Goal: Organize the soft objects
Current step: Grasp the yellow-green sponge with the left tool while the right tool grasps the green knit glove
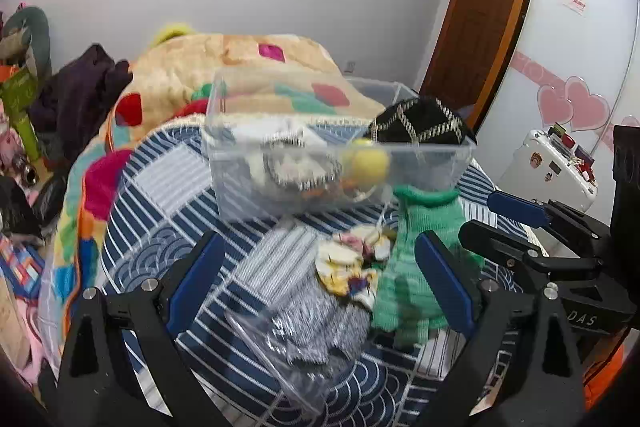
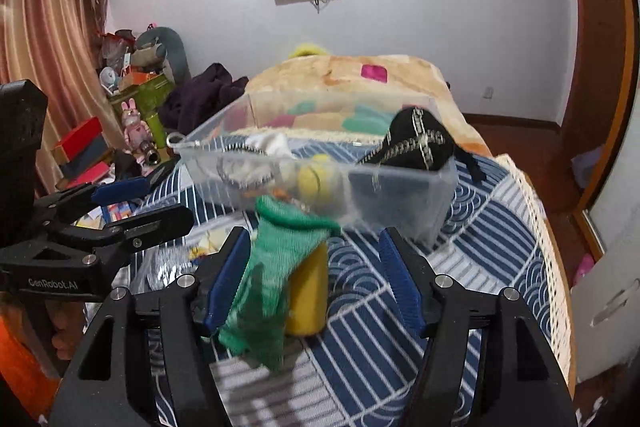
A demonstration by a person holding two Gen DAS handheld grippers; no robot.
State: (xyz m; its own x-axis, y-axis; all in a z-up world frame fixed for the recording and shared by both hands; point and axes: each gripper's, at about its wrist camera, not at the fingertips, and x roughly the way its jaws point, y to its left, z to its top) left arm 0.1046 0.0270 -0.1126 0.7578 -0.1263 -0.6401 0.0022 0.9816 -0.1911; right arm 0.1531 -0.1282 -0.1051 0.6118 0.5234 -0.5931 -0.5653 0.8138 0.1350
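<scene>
A clear plastic bin stands on the bed and holds a black gold-patterned cloth, a yellow ball and white fabric. In front of it lie a green knit piece, a floral scrunchie, a grey knit item and a yellow item. My left gripper is open above the scrunchie and the grey item. My right gripper is open around the green piece and the yellow item; it also shows in the left wrist view.
The bed has a blue-and-white patterned cover and a colourful blanket behind the bin. A clear plastic bag lies near my left gripper. Clutter sits left of the bed, a white case at right.
</scene>
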